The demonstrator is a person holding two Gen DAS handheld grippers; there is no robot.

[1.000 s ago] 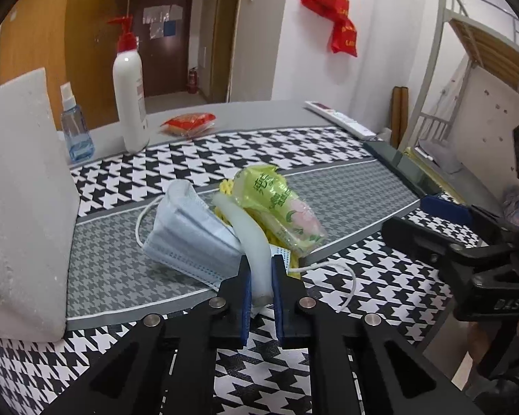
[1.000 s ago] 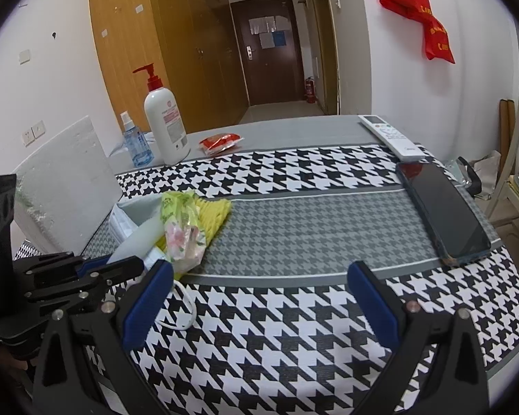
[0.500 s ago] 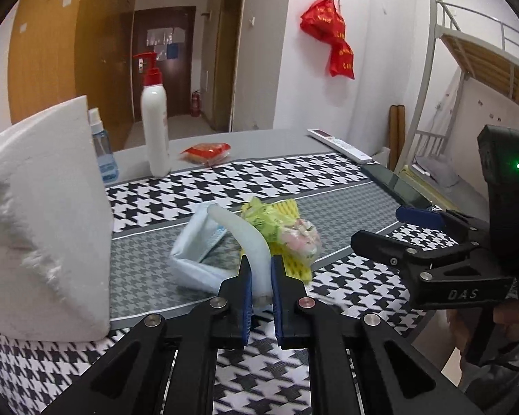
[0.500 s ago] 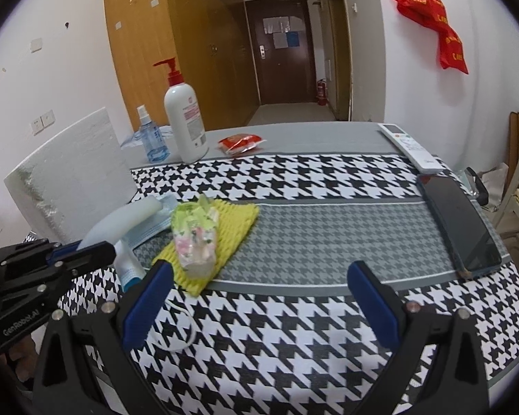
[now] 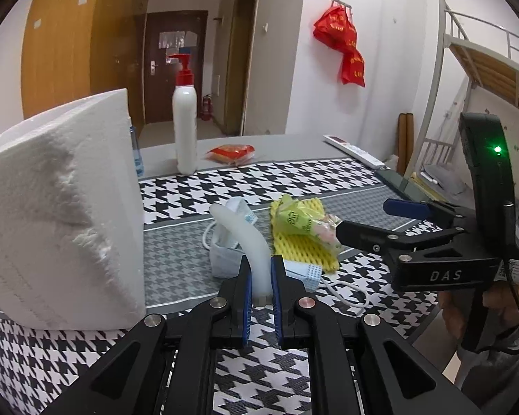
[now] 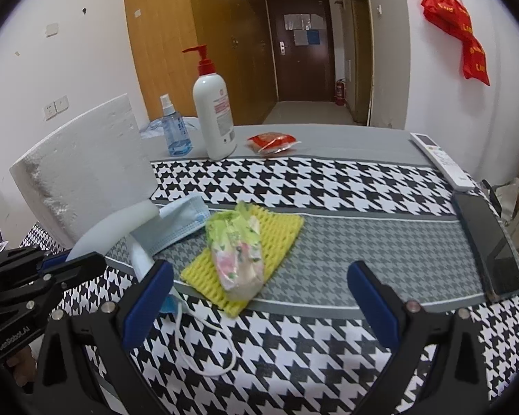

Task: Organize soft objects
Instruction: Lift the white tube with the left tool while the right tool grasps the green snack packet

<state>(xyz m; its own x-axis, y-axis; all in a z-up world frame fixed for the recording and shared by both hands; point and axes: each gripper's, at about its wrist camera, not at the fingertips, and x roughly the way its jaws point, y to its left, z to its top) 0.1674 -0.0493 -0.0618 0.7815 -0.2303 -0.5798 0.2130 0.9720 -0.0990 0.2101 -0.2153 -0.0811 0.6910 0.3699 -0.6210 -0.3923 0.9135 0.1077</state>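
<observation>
My left gripper (image 5: pixel 261 269) is shut on the lower end of a curved white foam strip (image 5: pixel 245 235), which arches up over the pile. In the right wrist view the strip (image 6: pixel 114 224) rises from that gripper (image 6: pixel 69 263) at the left. Under it lies a light blue face mask (image 6: pixel 180 221) with a loose white ear loop. Next to the mask, a green tissue pack (image 6: pixel 238 252) rests on a yellow foam net (image 6: pixel 280 231). My right gripper (image 6: pixel 259 268) stands wide open, just short of the tissue pack, with nothing between its fingers.
A big white foam block (image 5: pixel 58 214) stands at the left of the houndstooth table. At the back are a pump bottle (image 6: pixel 214 117), a blue spray bottle (image 6: pixel 174 128) and a red packet (image 6: pixel 271 141). A remote (image 6: pixel 439 159) and a dark phone (image 6: pixel 491 242) lie along the right edge.
The left gripper has drawn back with the foam strip, lifting it off the pile; the mask shifted and folded. The right gripper has swung so the tissue pack sits between its fingers' line.
</observation>
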